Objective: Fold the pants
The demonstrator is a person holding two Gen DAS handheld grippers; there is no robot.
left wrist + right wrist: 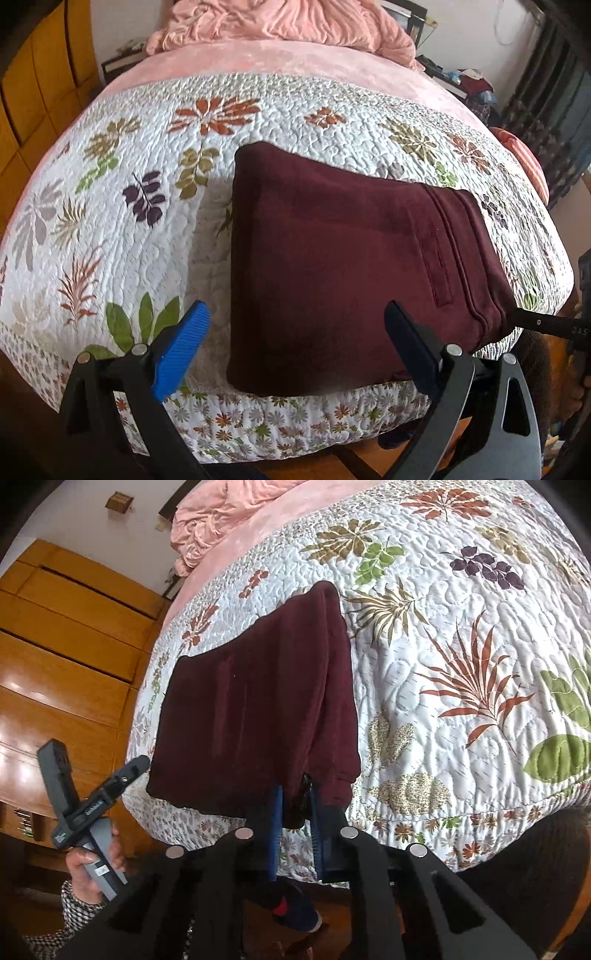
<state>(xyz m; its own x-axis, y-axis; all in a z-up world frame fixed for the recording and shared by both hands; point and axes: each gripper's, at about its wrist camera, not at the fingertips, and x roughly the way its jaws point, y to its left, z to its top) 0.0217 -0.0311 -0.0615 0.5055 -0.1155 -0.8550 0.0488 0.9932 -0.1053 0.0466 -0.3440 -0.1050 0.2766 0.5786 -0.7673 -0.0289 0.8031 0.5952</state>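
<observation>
The maroon pants (340, 266) lie folded into a thick rectangle on the floral quilt (147, 221), close to the bed's near edge. My left gripper (295, 343) is open, its blue fingers (177, 354) spread just in front of the fold's near edge, touching nothing. In the right wrist view the pants (251, 709) show as the same folded stack. My right gripper (295, 812) is shut on the pants' near corner, at the waistband end. The right gripper's body shows at the right edge of the left wrist view (554, 325).
A pink blanket (280, 22) is bunched at the head of the bed. A wooden wardrobe (62, 657) stands beside the bed. The left gripper's handle and my hand (85, 812) show in the right wrist view. The quilt's hem (295, 413) drops to a wooden floor.
</observation>
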